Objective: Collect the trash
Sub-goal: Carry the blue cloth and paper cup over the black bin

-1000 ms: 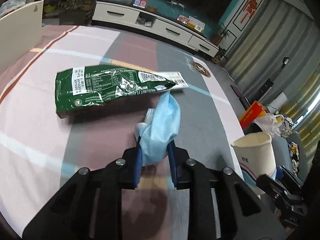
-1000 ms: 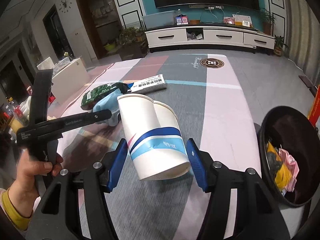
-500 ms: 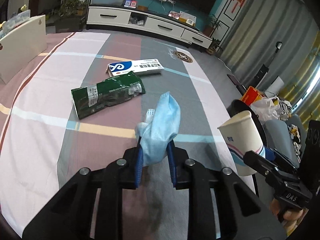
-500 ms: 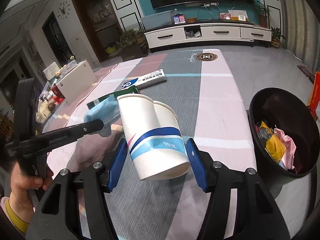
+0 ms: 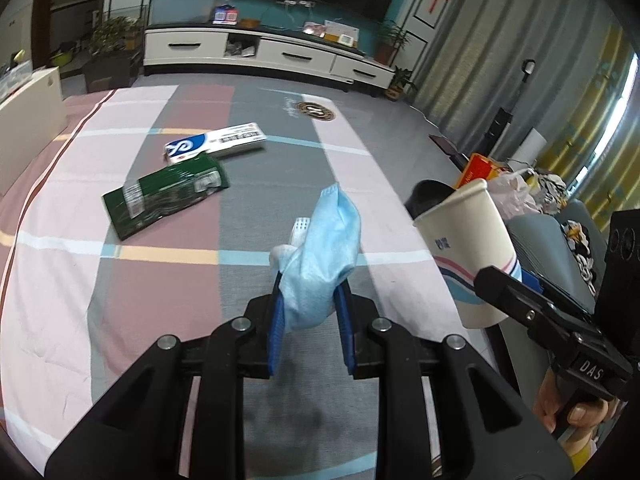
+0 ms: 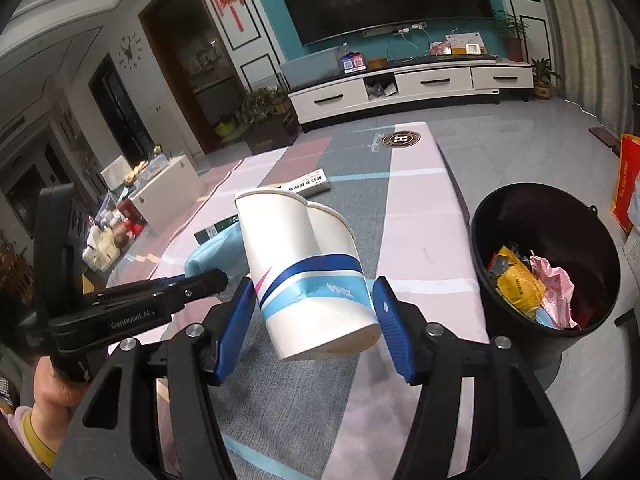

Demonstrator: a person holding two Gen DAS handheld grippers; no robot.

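Note:
My left gripper (image 5: 309,312) is shut on a crumpled blue face mask (image 5: 324,256) and holds it above the striped table cloth (image 5: 160,280). My right gripper (image 6: 312,308) is shut on white paper cups (image 6: 308,272) with blue stripes, nested together and tilted; they also show in the left wrist view (image 5: 468,256). A black trash bin (image 6: 552,276) with wrappers inside stands on the floor to the right of the table. A green snack bag (image 5: 164,196) and a white and blue box (image 5: 216,145) lie on the table farther back.
The left gripper body (image 6: 120,312) and hand show at the left of the right wrist view. A white cabinet (image 5: 28,112) stands at the table's left. A TV bench (image 5: 264,56) runs along the far wall. Bags and clutter (image 5: 516,192) lie right of the bin.
Both grippers have moved up and back from the table and toward the right with their loads. The bag and box look smaller and farther. The bin is nearer in the right wrist view.

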